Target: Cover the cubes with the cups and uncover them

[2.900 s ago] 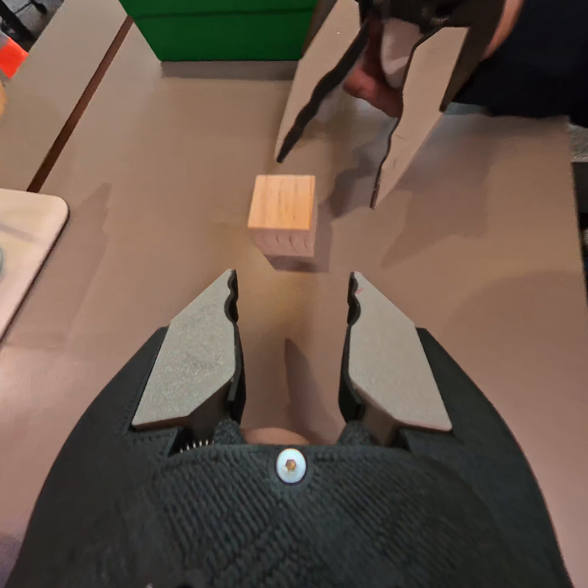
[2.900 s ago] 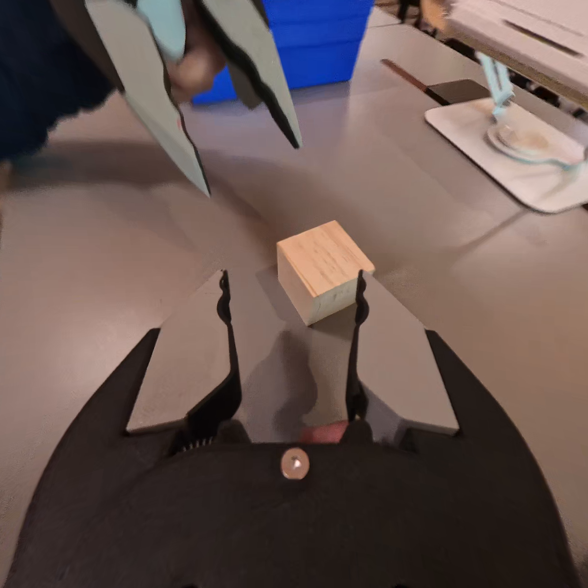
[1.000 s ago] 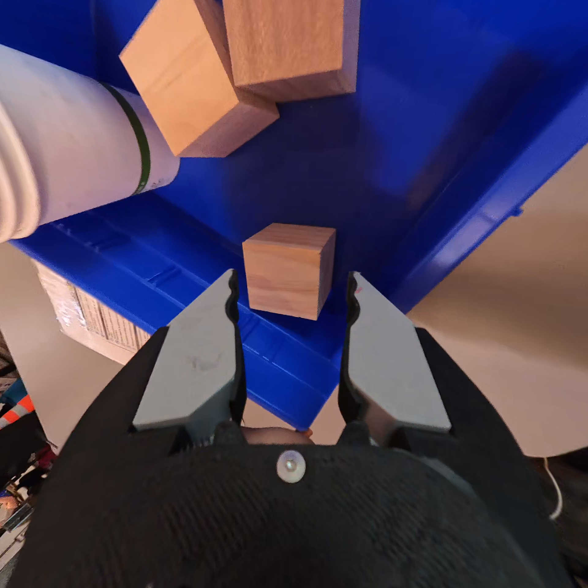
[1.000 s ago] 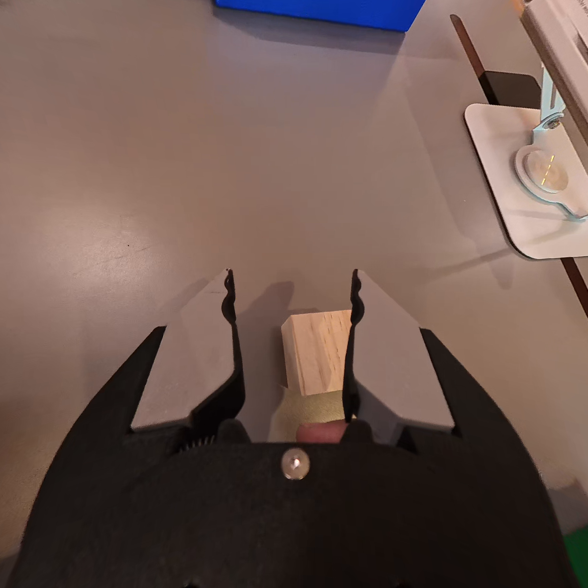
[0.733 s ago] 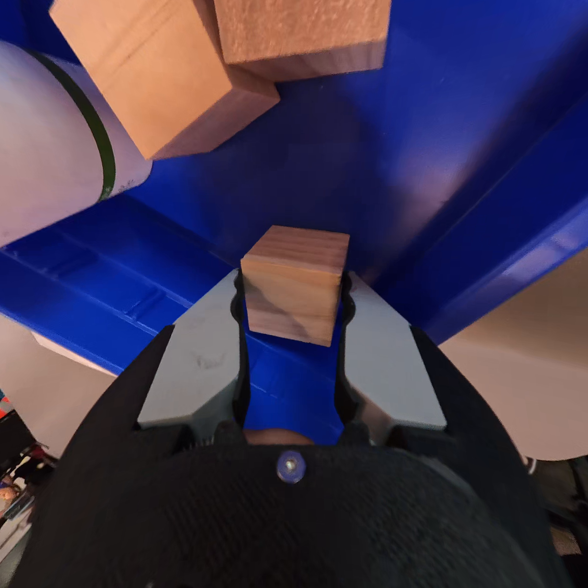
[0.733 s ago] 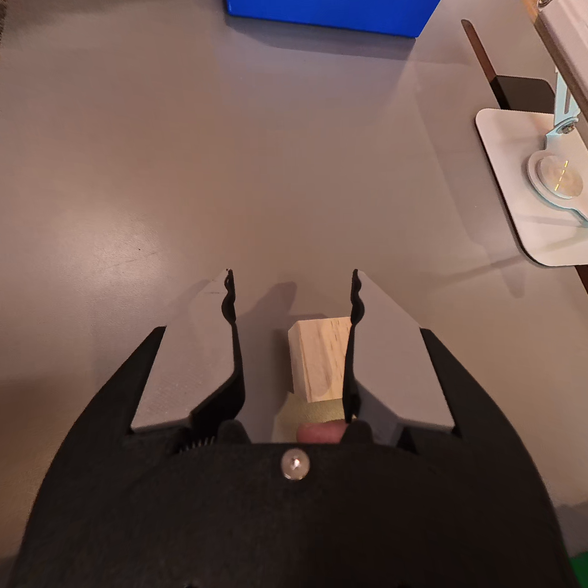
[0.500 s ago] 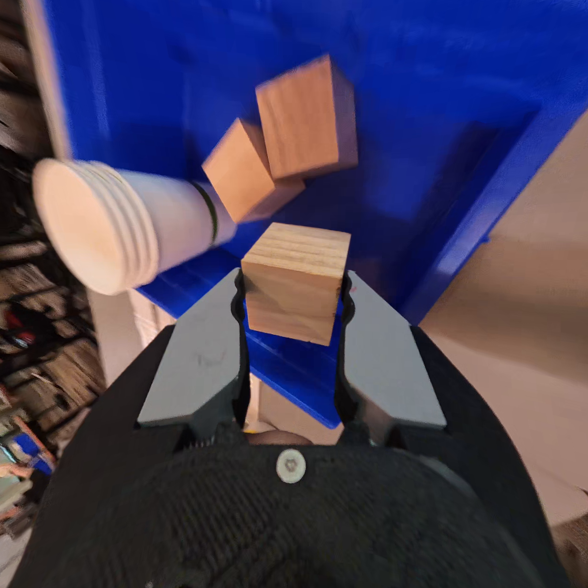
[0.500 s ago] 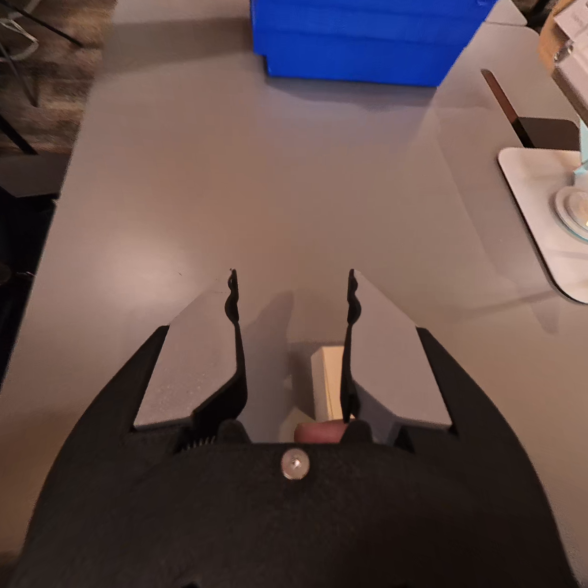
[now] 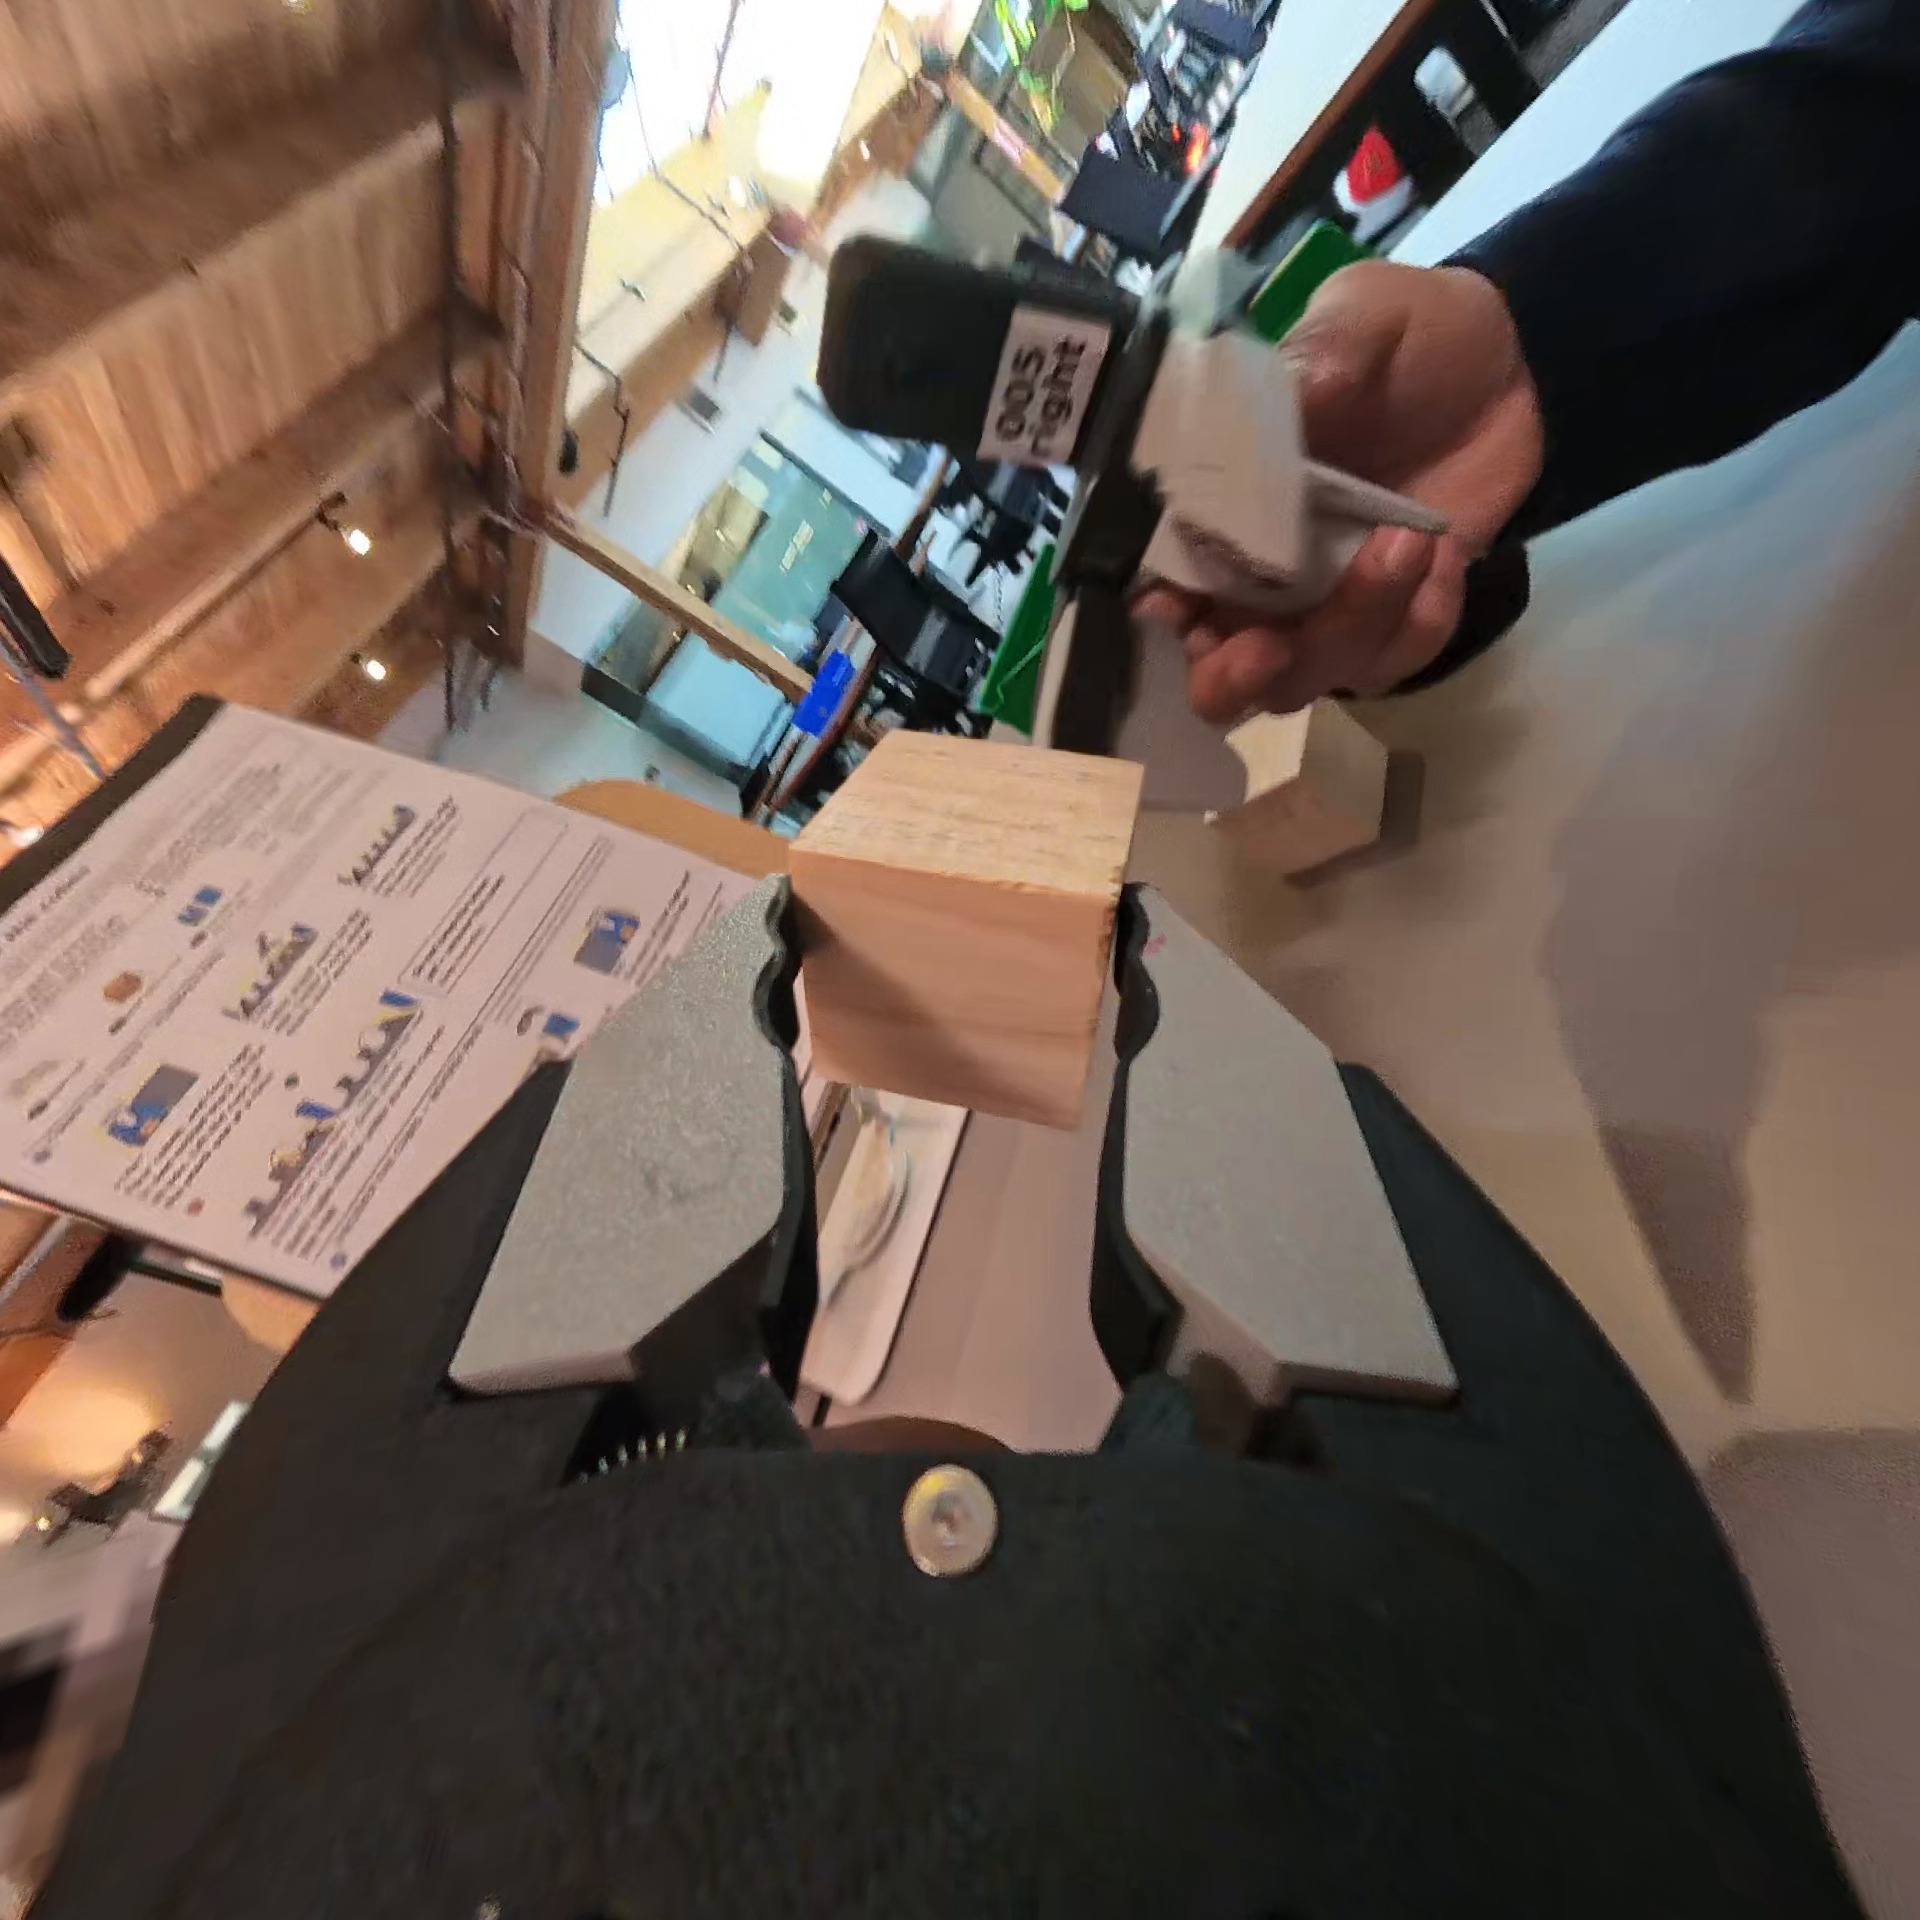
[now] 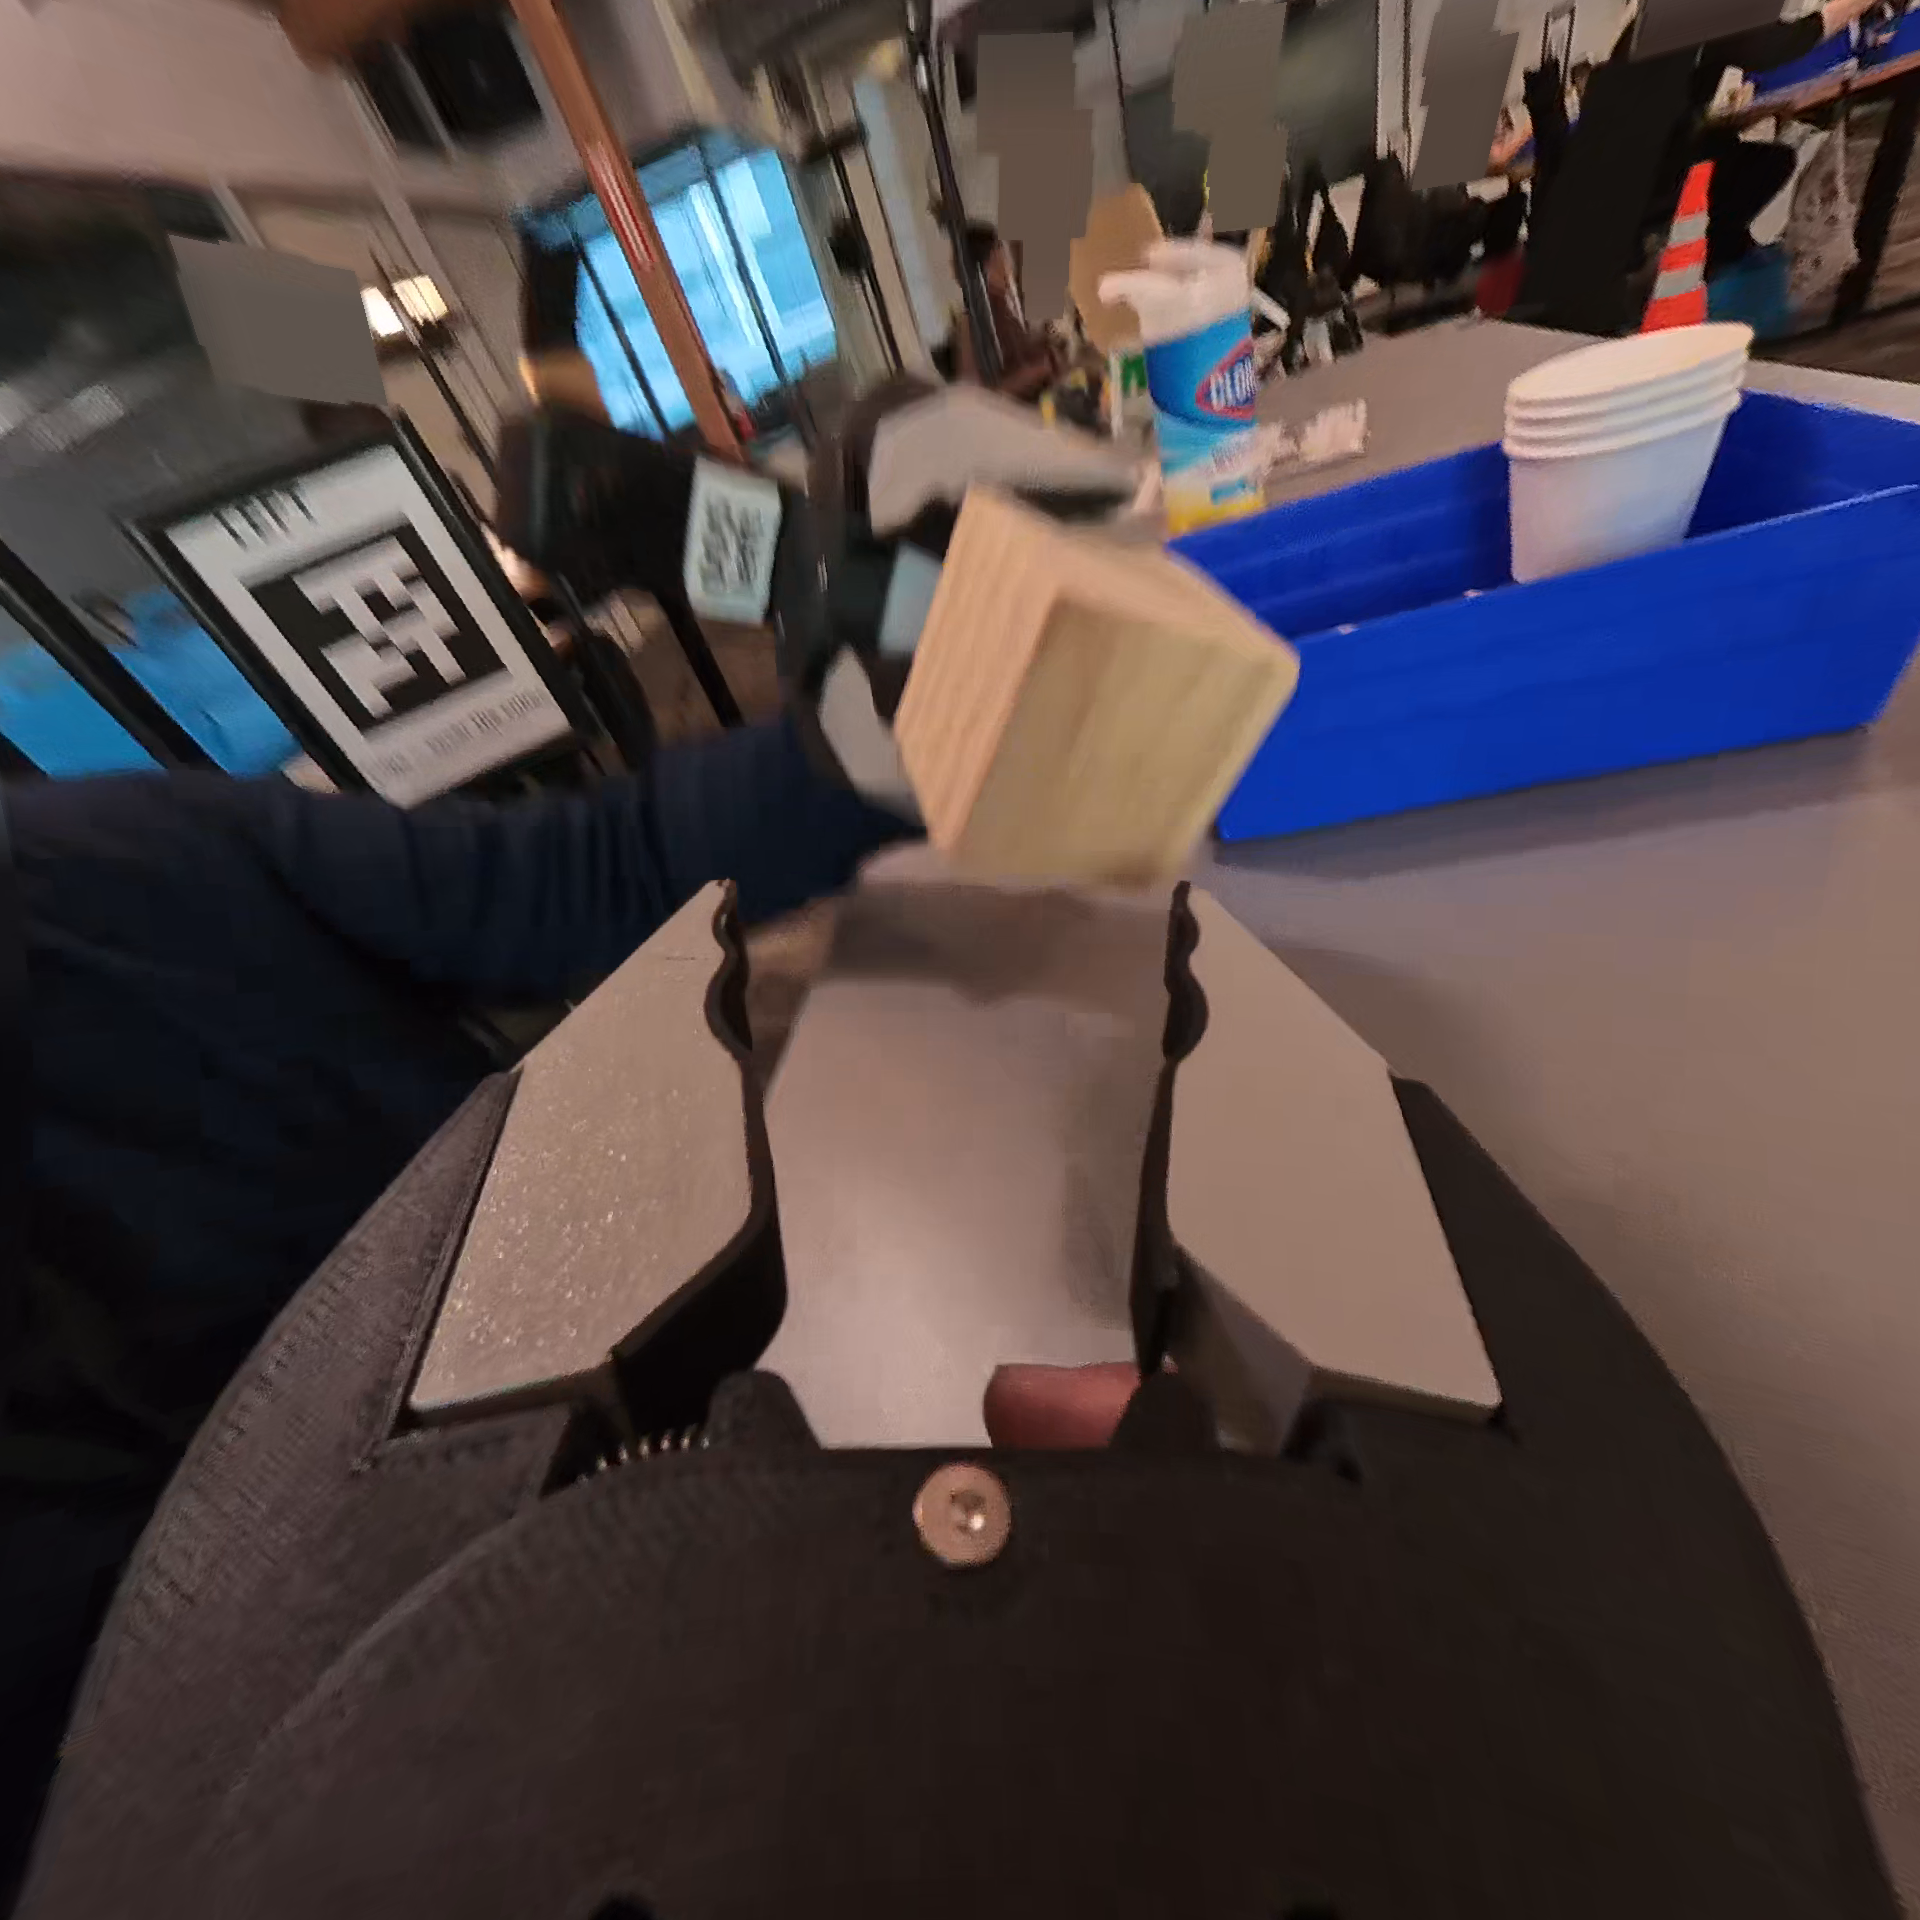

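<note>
Wooden cube, held: a pale, square-edged wooden block (image 9: 951, 935) sits clamped between the two grey fingertips of the left gripper (image 9: 951, 966), both pads pressed to its side faces, raised clear of the table.
Second cube: another light wooden block (image 9: 1314, 795) rests on the beige tabletop (image 9: 1558, 1039) ahead and to the right of the left gripper, beneath the right gripper's grey fingers (image 9: 1184, 769).
Right gripper: seen from its own camera, the right gripper (image 10: 951, 977) stands spread, grey table showing between its fingers and nothing in its grasp.
Same cube, other angle: the held block (image 10: 1081, 707) hangs tilted just beyond the right gripper's fingertips, blurred, with the left tool and a dark blue sleeve (image 10: 416, 862) behind it.
Cups: a stack of white paper cups (image 10: 1610, 457) stands upright in a blue plastic bin (image 10: 1558, 686), ahead and to the right of the right gripper.
Hand: a bare hand (image 9: 1382, 488) grips the right tool's white handle.
Surroundings: a printed instruction sheet (image 9: 291, 966) on a stand lies left of the left gripper; a wipes canister (image 10: 1195, 405) stands behind the bin.
</note>
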`<state>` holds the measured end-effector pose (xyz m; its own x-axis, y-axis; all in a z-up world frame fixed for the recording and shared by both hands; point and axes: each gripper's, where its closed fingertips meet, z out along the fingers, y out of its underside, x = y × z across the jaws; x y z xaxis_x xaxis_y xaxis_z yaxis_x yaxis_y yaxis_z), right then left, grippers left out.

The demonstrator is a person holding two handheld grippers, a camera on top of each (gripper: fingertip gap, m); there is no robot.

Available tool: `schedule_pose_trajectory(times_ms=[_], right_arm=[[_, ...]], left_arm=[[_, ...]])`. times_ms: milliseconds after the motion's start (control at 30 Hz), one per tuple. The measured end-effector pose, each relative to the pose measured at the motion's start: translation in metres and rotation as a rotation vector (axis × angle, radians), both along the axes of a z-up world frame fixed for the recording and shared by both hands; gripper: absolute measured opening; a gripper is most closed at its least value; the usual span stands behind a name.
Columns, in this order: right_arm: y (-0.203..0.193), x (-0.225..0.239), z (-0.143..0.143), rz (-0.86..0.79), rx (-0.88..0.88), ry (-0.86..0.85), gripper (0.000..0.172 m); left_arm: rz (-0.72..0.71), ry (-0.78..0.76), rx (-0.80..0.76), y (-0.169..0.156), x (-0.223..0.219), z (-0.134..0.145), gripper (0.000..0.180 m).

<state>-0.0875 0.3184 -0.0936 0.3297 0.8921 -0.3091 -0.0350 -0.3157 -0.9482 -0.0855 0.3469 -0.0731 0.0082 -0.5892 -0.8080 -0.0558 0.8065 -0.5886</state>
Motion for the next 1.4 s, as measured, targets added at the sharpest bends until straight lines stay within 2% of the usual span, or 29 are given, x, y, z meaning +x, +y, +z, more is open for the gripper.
schedule_pose_trajectory(times_ms=[67, 200, 267, 400, 433, 500, 600, 767, 867, 933, 1067, 1100, 1133, 1200, 1300, 1367, 1400], right_arm=[[0.007, 0.008, 0.008, -0.019, -0.081, 0.105, 0.076], [0.02, 0.03, 0.006, -0.055, -0.151, 0.192, 0.051], [0.023, 0.035, 0.006, -0.049, -0.183, 0.233, 0.061], [0.014, 0.027, -0.003, 0.048, -0.255, 0.236, 0.074], [0.01, 0.023, -0.002, 0.084, -0.259, 0.251, 0.072], [0.003, 0.017, 0.005, 0.137, -0.242, 0.281, 0.056], [0.003, 0.012, 0.002, 0.12, -0.222, 0.243, 0.055], [0.017, 0.018, -0.017, -0.02, -0.171, 0.057, 0.055], [0.02, 0.028, -0.025, -0.078, -0.133, -0.066, 0.055], [0.023, 0.037, -0.03, -0.127, -0.08, -0.164, 0.055], [0.034, 0.068, -0.05, -0.246, 0.001, -0.436, 0.053], [0.034, 0.073, -0.051, -0.242, 0.034, -0.494, 0.0], [0.043, 0.082, -0.046, -0.296, 0.077, -0.529, 0.0], [0.046, 0.077, -0.038, -0.258, 0.046, -0.514, 0.0], [0.072, 0.088, -0.065, -0.341, 0.029, -0.688, 0.0], [0.075, 0.085, -0.072, -0.355, 0.032, -0.716, 0.0], [0.075, 0.087, -0.077, -0.364, 0.02, -0.751, 0.006]], left_arm=[[-0.006, -0.087, 0.02, -0.007, 0.015, 0.0, 0.059], [-0.032, -0.205, 0.036, -0.013, 0.029, -0.002, 0.059], [-0.042, -0.187, 0.072, -0.02, 0.033, -0.009, 0.058], [-0.058, -0.222, 0.102, -0.032, 0.029, -0.004, 0.058], [-0.066, -0.224, 0.103, -0.034, 0.028, -0.004, 0.058], [-0.066, -0.232, 0.117, -0.035, 0.027, -0.005, 0.058], [-0.078, -0.219, 0.086, -0.033, 0.023, -0.008, 0.059], [-0.012, -0.113, 0.009, -0.016, 0.027, -0.03, 0.059], [-0.055, -0.023, -0.055, -0.018, 0.027, -0.048, 0.057], [-0.081, 0.031, -0.102, -0.016, 0.023, -0.058, 0.048], [-0.089, 0.02, -0.213, 0.0, 0.009, -0.055, 0.036], [-0.083, 0.019, -0.249, 0.005, 0.007, -0.054, 0.034], [-0.073, 0.012, -0.277, 0.01, 0.005, -0.053, 0.031], [-0.058, 0.006, -0.309, 0.018, 0.006, -0.056, 0.027], [-0.025, 0.072, -0.294, 0.022, 0.012, -0.074, 0.027], [0.004, 0.109, -0.268, 0.025, 0.015, -0.084, 0.029], [0.002, 0.125, -0.266, 0.023, 0.016, -0.087, 0.029]])
